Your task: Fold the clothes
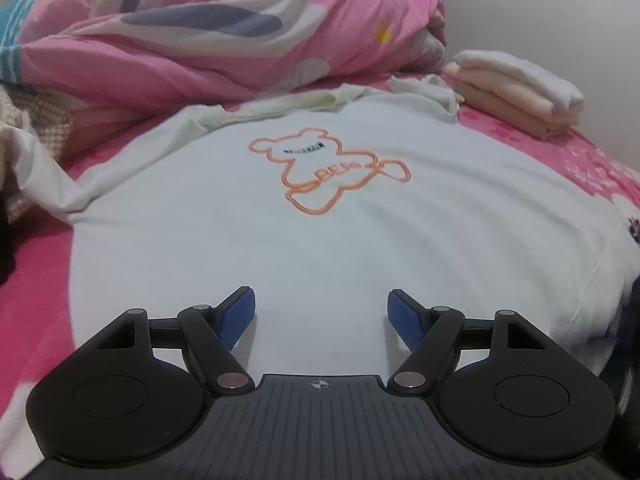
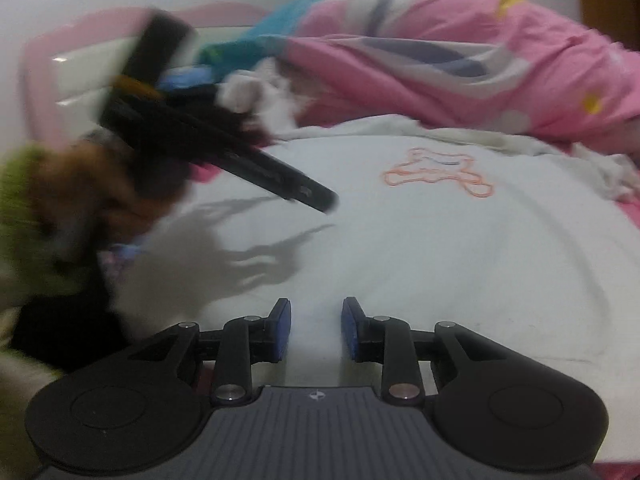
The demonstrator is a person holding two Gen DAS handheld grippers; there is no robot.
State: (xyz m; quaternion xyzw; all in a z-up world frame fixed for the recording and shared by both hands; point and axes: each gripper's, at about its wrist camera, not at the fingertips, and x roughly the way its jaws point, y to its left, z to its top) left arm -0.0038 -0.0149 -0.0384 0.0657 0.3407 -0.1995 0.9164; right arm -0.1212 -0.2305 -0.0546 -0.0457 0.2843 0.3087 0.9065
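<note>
Lying flat across the pink bed (image 1: 36,300), the white T-shirt (image 1: 320,240) with its orange bear outline (image 1: 328,168) leaves sheet showing at both sides, folded clothes (image 1: 516,92) appearing only in the left view, the left gripper (image 1: 321,300) spread wide and the right gripper (image 2: 316,312) partly parted, both empty.

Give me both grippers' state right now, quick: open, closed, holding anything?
Left gripper: open, fingers wide apart above the white shirt, holding nothing.
Right gripper: open with a narrower gap, nothing between the fingers.
</note>
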